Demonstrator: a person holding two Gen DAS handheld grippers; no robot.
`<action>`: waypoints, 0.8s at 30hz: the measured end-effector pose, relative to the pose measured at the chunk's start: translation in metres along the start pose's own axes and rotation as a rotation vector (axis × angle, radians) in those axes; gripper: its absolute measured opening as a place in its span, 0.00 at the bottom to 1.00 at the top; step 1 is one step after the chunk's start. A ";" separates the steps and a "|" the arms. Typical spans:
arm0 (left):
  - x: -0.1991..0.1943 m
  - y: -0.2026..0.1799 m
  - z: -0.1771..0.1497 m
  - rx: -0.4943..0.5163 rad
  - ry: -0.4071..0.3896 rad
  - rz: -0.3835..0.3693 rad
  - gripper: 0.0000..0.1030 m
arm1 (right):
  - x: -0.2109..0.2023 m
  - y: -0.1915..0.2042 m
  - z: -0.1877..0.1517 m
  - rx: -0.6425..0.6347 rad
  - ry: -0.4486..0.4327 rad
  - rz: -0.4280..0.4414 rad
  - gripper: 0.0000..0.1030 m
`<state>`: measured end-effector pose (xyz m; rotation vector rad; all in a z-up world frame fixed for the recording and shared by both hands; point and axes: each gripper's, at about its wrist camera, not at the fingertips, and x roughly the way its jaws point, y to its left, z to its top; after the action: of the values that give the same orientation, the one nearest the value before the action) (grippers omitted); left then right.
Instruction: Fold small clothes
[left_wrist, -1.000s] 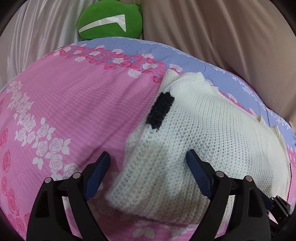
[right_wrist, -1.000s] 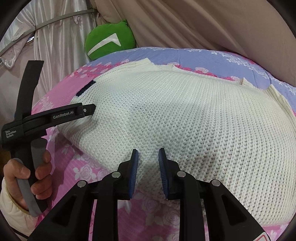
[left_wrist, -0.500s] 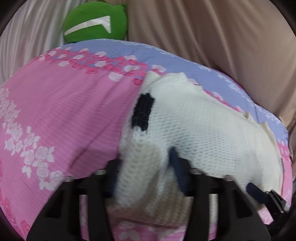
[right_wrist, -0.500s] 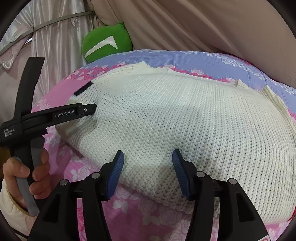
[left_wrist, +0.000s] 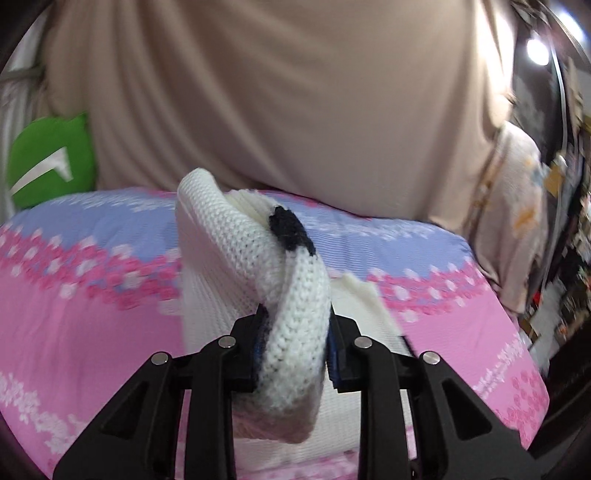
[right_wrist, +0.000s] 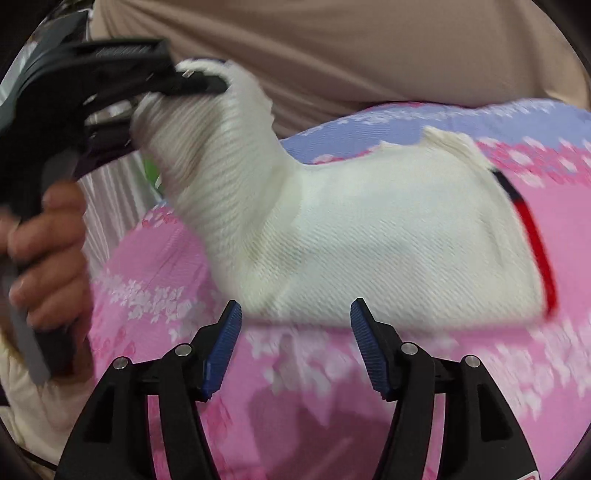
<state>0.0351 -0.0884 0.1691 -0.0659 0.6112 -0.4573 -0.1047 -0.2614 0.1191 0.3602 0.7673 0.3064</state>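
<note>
A white knit sweater (right_wrist: 369, 236) with a dark patch (left_wrist: 290, 229) and a red and dark stripe (right_wrist: 535, 236) on its right edge lies on the pink flowered bed (right_wrist: 332, 369). My left gripper (left_wrist: 295, 350) is shut on the sweater's left part (left_wrist: 291, 314) and holds it lifted off the bed; it also shows in the right wrist view (right_wrist: 192, 79), high at the left, with the knit hanging from it. My right gripper (right_wrist: 295, 332) is open and empty, just in front of the sweater's near edge.
A green cushion (left_wrist: 48, 162) sits at the bed's far left. A beige curtain (left_wrist: 295, 92) hangs behind the bed. The far strip of the bed cover (left_wrist: 388, 240) is lilac. Cluttered shelves (left_wrist: 569, 221) stand at the right. The person's hand (right_wrist: 48, 251) holds the left gripper's handle.
My left gripper closed on the sweater's left part and lifted it up and rightward. My right gripper opened and drew back from the sweater's near edge.
</note>
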 end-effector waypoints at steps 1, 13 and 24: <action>0.010 -0.016 -0.004 0.023 0.019 -0.019 0.24 | -0.013 -0.007 -0.005 0.016 -0.010 -0.001 0.59; 0.034 -0.068 -0.063 0.160 0.082 -0.066 0.67 | -0.078 -0.055 -0.020 0.063 -0.098 -0.129 0.61; 0.010 0.014 -0.102 0.017 0.190 0.083 0.72 | -0.050 -0.065 0.074 0.046 -0.199 -0.059 0.78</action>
<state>-0.0099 -0.0724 0.0770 0.0196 0.7937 -0.3912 -0.0768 -0.3545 0.1717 0.4046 0.5890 0.1939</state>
